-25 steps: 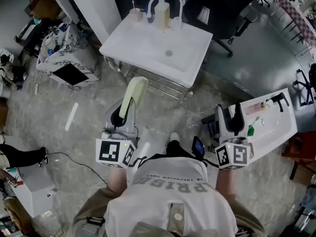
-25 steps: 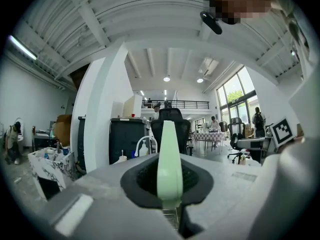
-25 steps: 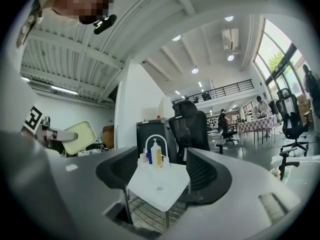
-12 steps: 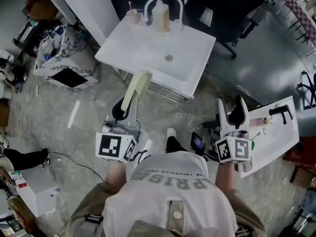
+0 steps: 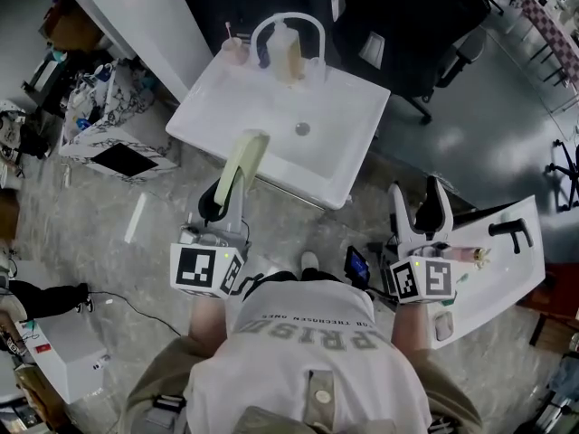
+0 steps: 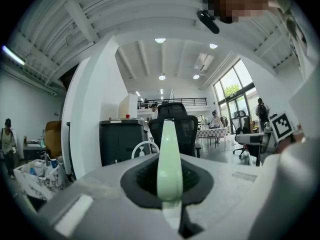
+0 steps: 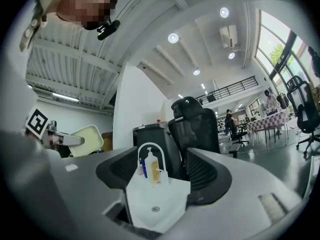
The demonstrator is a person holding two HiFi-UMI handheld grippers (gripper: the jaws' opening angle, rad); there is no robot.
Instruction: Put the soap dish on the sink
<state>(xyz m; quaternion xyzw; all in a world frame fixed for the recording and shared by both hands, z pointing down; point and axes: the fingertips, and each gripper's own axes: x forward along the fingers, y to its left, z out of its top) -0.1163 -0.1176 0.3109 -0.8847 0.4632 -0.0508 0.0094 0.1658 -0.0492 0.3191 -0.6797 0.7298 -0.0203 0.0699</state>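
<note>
The soap dish (image 5: 244, 159) is a pale green oblong, held out level with my left gripper (image 5: 228, 195) shut on its near end. Its far tip lies over the front edge of the white sink (image 5: 262, 107). In the left gripper view the soap dish (image 6: 169, 159) shows edge on, pinched between the dark pads. My right gripper (image 5: 416, 193) stands open and empty to the right of the sink's near corner. In the right gripper view, the sink (image 7: 156, 204) shows in the gap of the right gripper (image 7: 155, 184), and the soap dish (image 7: 92, 139) is off to the left.
At the sink's back stand an arched faucet (image 5: 288, 21), a soap bottle (image 5: 289, 52) and a cup (image 5: 233, 48). A second white basin (image 5: 507, 260) with a black tap (image 5: 509, 229) lies to the right. A patterned box (image 5: 118, 143) sits left, a black office chair (image 5: 434, 34) behind.
Both grippers have moved forward toward the sink. The soap dish's tip now overlaps the sink's front edge. The basin on the right has slid back beside the right gripper.
</note>
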